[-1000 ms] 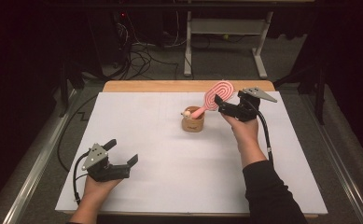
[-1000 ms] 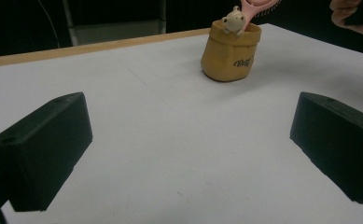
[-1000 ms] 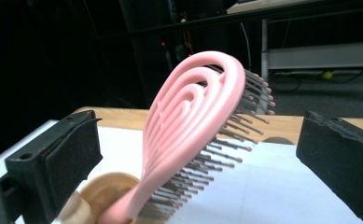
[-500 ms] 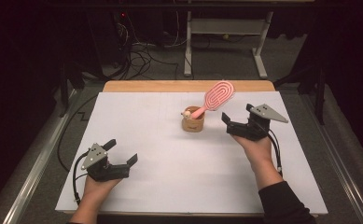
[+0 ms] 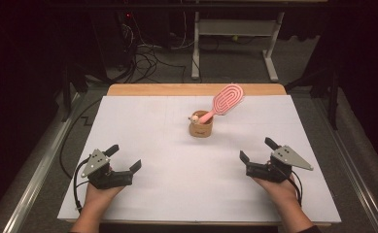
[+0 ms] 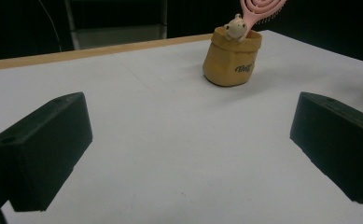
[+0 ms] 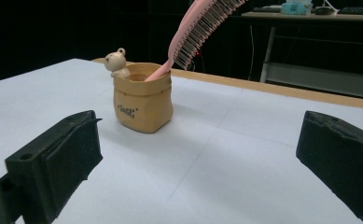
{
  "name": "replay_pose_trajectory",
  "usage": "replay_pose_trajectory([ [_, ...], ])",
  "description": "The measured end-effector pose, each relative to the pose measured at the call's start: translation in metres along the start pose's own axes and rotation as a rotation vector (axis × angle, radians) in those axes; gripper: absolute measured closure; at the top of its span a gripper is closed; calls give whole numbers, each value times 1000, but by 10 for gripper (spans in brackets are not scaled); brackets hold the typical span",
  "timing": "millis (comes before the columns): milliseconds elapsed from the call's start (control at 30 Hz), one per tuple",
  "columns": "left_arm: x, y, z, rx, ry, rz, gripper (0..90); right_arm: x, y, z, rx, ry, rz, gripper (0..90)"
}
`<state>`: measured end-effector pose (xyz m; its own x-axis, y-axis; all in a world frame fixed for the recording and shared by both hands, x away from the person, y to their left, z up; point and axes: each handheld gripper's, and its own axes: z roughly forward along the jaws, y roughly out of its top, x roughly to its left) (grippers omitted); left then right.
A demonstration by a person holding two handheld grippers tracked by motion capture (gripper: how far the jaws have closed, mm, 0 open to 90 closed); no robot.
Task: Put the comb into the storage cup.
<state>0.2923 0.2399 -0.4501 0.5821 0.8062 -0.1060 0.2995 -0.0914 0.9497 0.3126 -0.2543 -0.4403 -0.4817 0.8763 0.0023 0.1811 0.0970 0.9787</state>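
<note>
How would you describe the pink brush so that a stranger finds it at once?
Look at the white table, toward its far middle, where a small tan cup stands alone. The brush leans out of that cup, handle down, head up to the right. It is the one pink thing, with an oval looped head.

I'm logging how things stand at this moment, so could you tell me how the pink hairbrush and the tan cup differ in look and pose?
The pink hairbrush is long and flat with a spiral-patterned head; the tan cup is short, round and bag-shaped, with a small bear figure on its rim. The hairbrush leans tilted, head up and out past the rim; the cup stands upright on the white table. Shared: both sit mid-table, apart from both grippers.
</note>
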Motion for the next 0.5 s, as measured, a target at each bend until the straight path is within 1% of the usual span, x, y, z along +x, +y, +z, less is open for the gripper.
replay_pose_trajectory([
  [100, 1, 0, -1, 0, 4, 0, 0, -3, -6, -16, -10, -10, 1, 3],
  [267, -1, 1, -2, 2, 5, 11, 0, -10, -20, -41, -32, -45, 34, 3],
  [333, -2, 1, -1, 3, 5, 11, 0, -11, -23, -43, -28, -50, 36, 3],
  [367, -2, 1, -1, 3, 5, 10, 0, -12, -24, -43, -19, -54, 27, 3],
  [500, -3, 1, 1, 12, 4, 18, 0, -15, -25, -43, -24, -64, 20, 3],
])
